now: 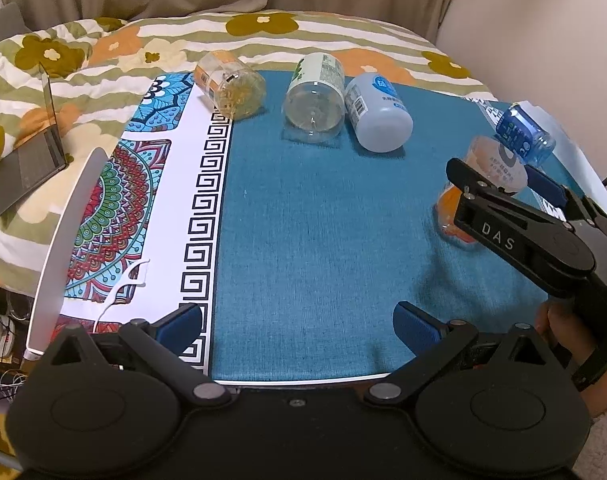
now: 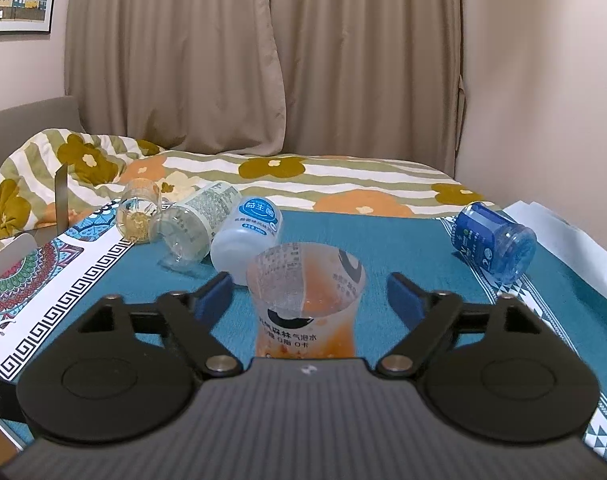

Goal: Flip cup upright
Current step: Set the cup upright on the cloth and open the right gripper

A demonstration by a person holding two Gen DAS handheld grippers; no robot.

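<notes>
An orange translucent cup (image 2: 307, 300) stands upright on the teal mat, mouth up, between the open jaws of my right gripper (image 2: 309, 296), with gaps on both sides. In the left wrist view the same cup (image 1: 487, 176) shows at the right, partly hidden behind the right gripper (image 1: 507, 184). My left gripper (image 1: 299, 328) is open and empty, low over the near edge of the mat. Several other cups lie on their sides: a yellowish one (image 1: 231, 84), a clear green-labelled one (image 1: 315, 96), a white one (image 1: 377, 112) and a blue one (image 1: 523, 132).
The teal mat (image 1: 323, 240) lies on a table with a patterned cloth (image 1: 143, 184) at the left. A bed with a flowered quilt (image 1: 263, 32) sits behind. A laptop (image 1: 31, 152) rests on the quilt at the left. Curtains (image 2: 263, 60) hang behind.
</notes>
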